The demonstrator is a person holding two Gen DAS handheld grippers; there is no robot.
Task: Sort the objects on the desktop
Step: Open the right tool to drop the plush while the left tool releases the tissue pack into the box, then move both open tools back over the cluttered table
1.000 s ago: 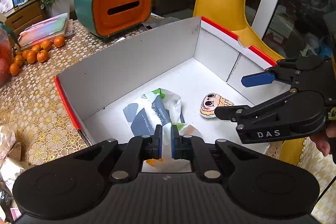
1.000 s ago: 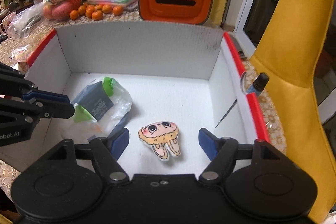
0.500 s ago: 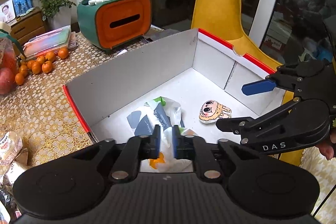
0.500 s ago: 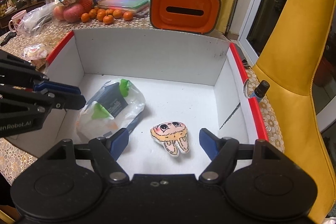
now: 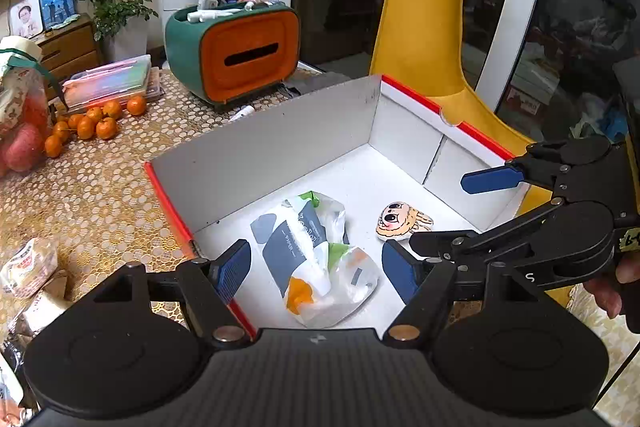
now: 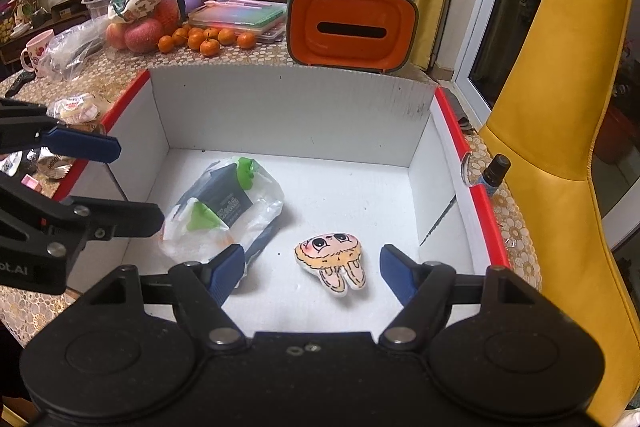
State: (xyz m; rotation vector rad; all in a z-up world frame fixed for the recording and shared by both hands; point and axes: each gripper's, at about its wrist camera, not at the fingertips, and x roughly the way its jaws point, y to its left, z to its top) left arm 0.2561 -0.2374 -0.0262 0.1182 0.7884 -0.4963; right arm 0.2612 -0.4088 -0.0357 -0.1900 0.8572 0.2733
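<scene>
- The worktop (image 5: 92, 195) wears a gold lace-patterned cloth; one yellow chair (image 6: 560, 99) stands beside it.
- One white cardboard box (image 6: 288, 111) with red rims sits open on the worktop, walls matte and flat.
- One orange-fronted, green-bodied organiser (image 5: 240, 55) with a dark slot stands behind the box, pens sticking out of its top.
- The left tongs (image 5: 316, 267) hover over the near-left part of the box, tilted down, blue pads spread wide and holding nothing.
- The right tongs (image 6: 312, 267) hover over the near-right side of the box, likewise spread and empty; a hand (image 5: 612, 287) grips their handle.
- One crinkled clear plastic packet (image 5: 316, 251) with grey, green and orange print lies on the box floor, between the left pads in that wrist view.
- One flat cartoon-face plush (image 6: 332, 259) lies just beside the packet on the box floor, apart from it.
- About nine small oranges (image 6: 204, 39) cluster on the cloth.
- One dark small bottle (image 6: 494, 171) stands outside the box's right rim.
</scene>
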